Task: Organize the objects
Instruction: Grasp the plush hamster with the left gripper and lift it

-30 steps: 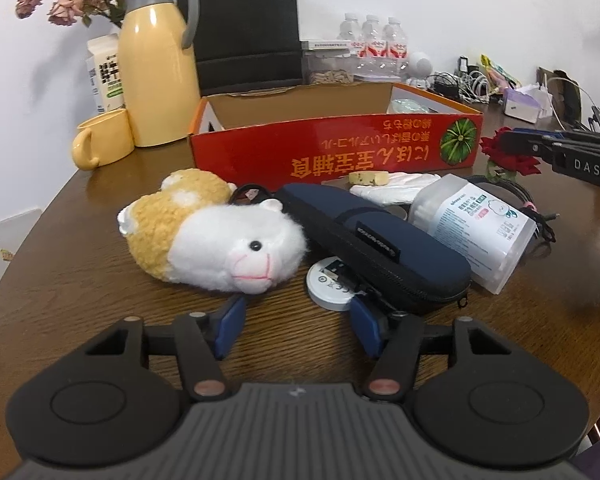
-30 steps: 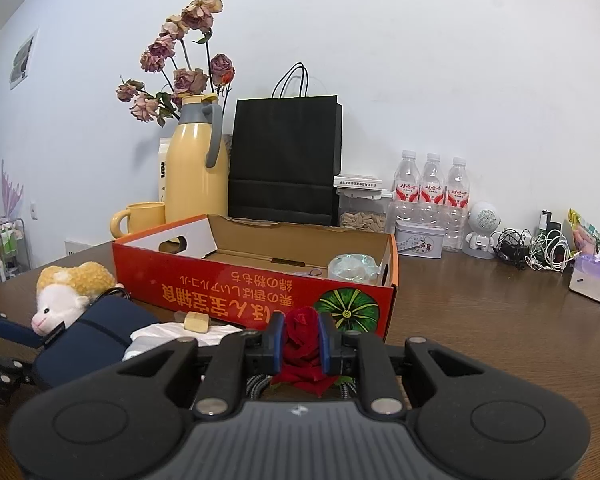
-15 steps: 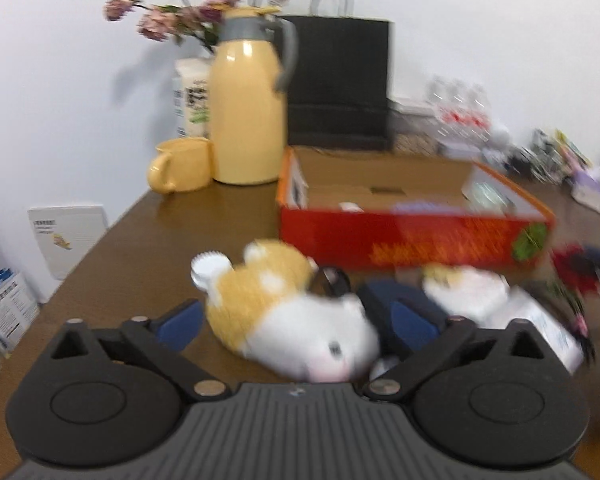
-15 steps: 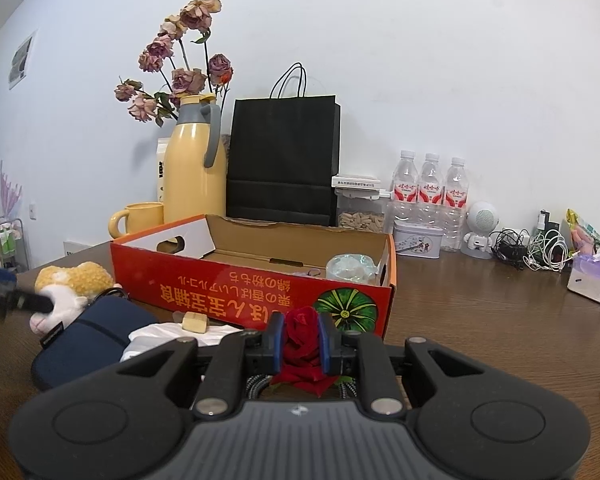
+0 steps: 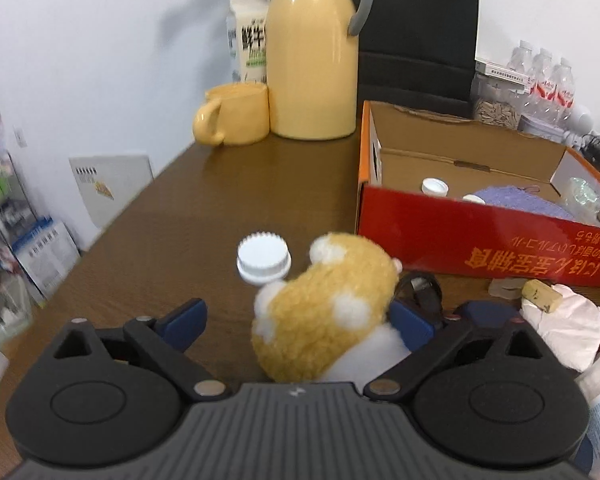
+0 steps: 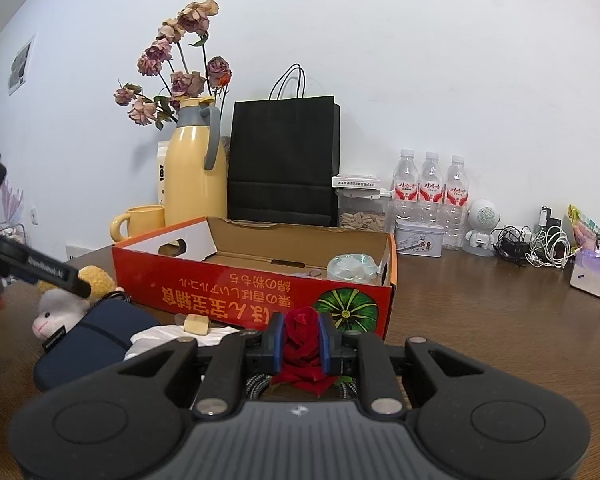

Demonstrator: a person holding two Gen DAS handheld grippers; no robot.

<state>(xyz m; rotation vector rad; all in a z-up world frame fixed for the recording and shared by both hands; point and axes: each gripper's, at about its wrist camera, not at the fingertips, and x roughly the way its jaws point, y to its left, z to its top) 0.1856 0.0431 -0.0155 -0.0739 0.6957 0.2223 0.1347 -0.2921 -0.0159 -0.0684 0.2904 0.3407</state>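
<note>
A yellow and white plush toy lies on the brown table, between the blue pads of my left gripper. The jaws stand wide and are closing; the left pad is clear of the fur and the right pad is close to it. In the right wrist view the toy shows under one of the left gripper's fingers. My right gripper is shut on a red fabric rose, just in front of the red cardboard box. The box holds a purple cloth and some small items.
A white cap sits just behind the toy. A navy pouch, a cork and a white cloth lie before the box. A yellow thermos and mug stand at the back left; bottles and cables at the back right.
My left gripper swung left and rolled, its jaws spread wide, and the plush toy now lies between them. The right gripper has kept still with the rose.
</note>
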